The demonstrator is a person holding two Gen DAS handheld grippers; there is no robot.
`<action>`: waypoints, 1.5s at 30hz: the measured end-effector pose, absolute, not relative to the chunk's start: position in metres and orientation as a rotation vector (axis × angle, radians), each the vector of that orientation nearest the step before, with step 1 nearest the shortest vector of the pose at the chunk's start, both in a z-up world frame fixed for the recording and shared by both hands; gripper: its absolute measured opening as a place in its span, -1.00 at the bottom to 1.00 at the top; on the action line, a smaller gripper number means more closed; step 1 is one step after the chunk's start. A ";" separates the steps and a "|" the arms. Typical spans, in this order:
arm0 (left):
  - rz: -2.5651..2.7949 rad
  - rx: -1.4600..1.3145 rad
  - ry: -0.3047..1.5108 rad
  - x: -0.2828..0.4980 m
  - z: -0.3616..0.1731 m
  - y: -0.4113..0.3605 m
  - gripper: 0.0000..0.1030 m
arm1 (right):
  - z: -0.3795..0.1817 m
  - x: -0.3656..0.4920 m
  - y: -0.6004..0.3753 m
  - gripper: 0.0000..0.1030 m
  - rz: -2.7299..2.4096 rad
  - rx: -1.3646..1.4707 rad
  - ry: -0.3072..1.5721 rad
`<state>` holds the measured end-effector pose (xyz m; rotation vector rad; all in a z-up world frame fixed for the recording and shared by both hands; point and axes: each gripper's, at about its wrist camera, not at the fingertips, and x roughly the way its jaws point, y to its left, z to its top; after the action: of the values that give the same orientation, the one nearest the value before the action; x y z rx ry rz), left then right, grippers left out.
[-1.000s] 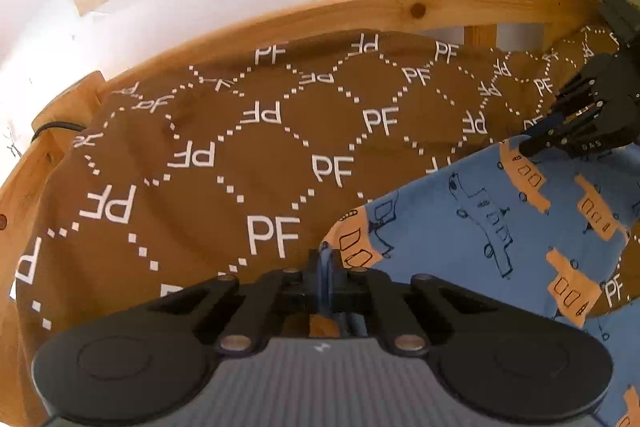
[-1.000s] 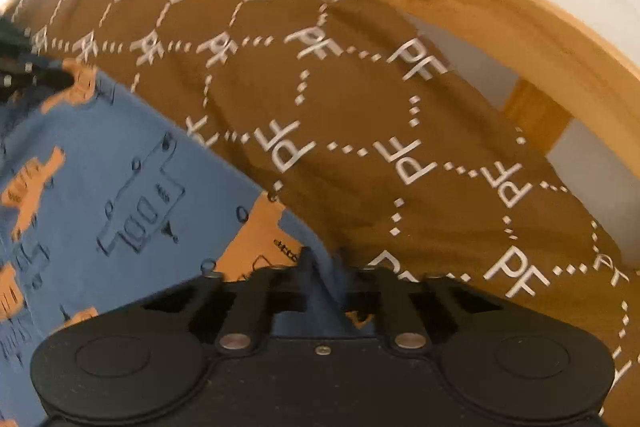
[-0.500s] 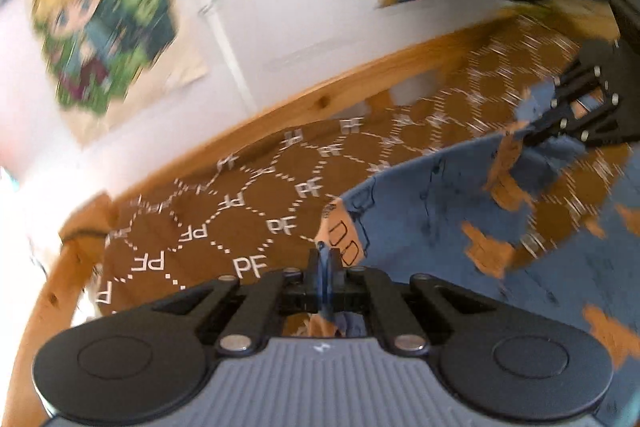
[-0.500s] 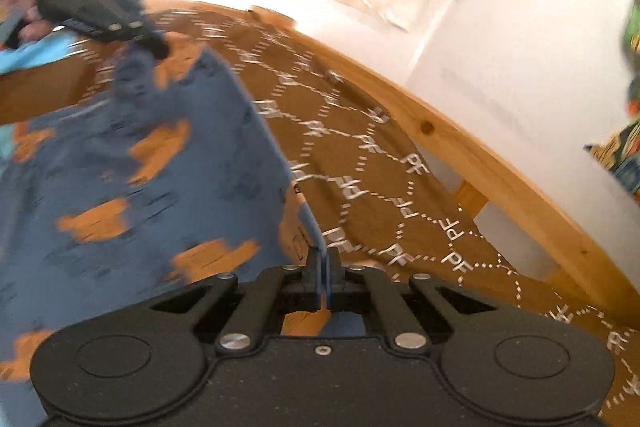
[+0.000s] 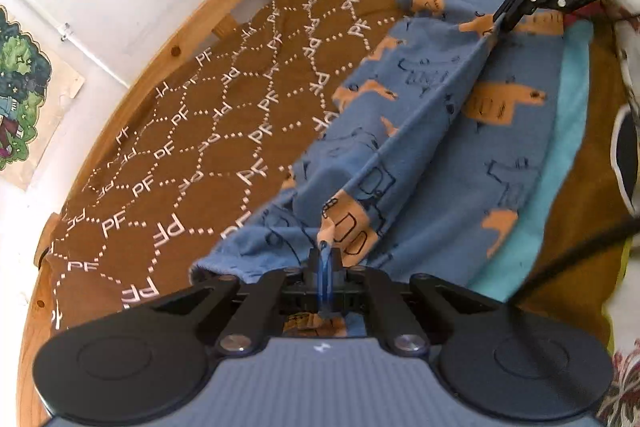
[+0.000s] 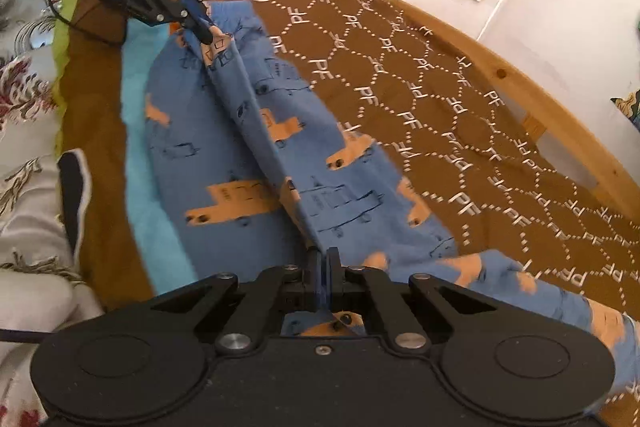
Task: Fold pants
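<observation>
Blue pants [image 5: 432, 131] printed with orange vehicles, stretched taut between two grippers above a brown patterned bedspread [image 5: 224, 115].

The left gripper [image 5: 325, 259] and right gripper [image 6: 323, 267] each pinch an edge. To fold well, lower both together, keeping tension so the layers land aligned.

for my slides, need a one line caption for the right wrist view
Right gripper and left gripper pinch the blue printed pants taut above a brown PF-patterned bedspread.

Left gripper [image 5: 325, 259] and right gripper [image 6: 323, 263] both clamped tight, angled downward.
</observation>
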<state>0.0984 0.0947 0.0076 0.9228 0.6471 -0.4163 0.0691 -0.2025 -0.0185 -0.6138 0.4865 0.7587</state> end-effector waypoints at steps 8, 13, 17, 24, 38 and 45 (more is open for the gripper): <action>-0.422 0.937 0.681 0.091 0.002 0.098 -0.97 | -0.018 0.047 -0.196 -1.00 0.751 -0.607 0.489; -0.437 0.954 0.704 0.086 -0.005 0.101 -0.96 | -0.026 0.040 -0.192 -0.99 0.749 -0.604 0.507; -0.444 0.926 0.758 0.083 -0.010 0.106 -0.86 | -0.030 0.038 -0.193 -0.99 0.752 -0.578 0.532; -0.422 0.721 0.798 0.071 0.005 0.113 0.23 | -0.028 0.035 -0.199 -0.74 0.760 -0.575 0.552; -0.575 0.261 0.667 0.118 0.012 -0.049 0.83 | 0.004 0.074 -0.354 0.62 0.202 -0.004 0.691; -0.682 0.535 0.639 0.114 -0.013 -0.154 0.58 | -0.006 0.098 -0.400 0.43 0.097 0.019 0.651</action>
<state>0.1137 -0.1541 -0.0135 0.5347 0.6394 -0.6816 0.0980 -0.4000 -0.0055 0.0189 0.6505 0.0970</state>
